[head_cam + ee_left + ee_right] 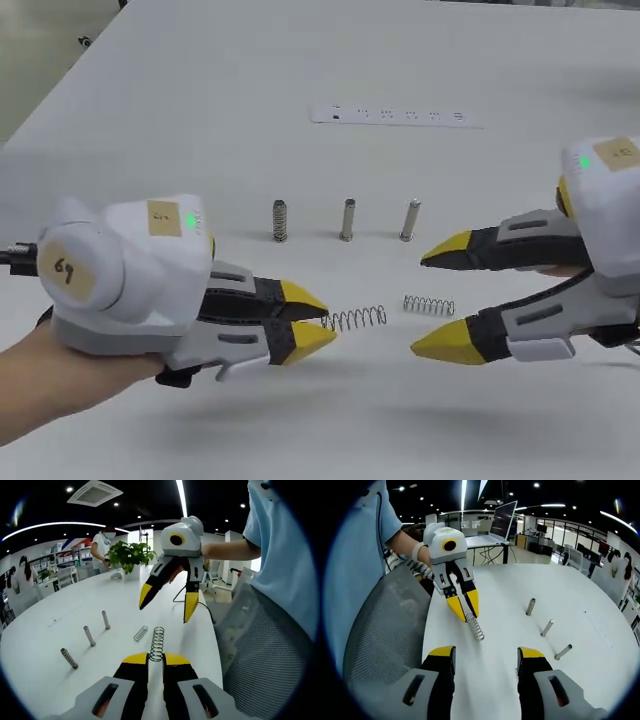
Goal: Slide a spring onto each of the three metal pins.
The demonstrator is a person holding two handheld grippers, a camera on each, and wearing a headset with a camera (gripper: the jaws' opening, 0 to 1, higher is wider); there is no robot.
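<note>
Three metal pins stand in a row on the white table. The left pin wears a spring. The middle pin and the right pin are bare. My left gripper is shut on one end of a spring, which sticks out ahead of its tips. A second spring lies loose on the table. My right gripper stands open facing the left one, its jaws above and below the loose spring.
A white power strip lies on the table beyond the pins. A mesh chair back is beside the table edge. A potted plant and a laptop are farther off, with people standing in the background.
</note>
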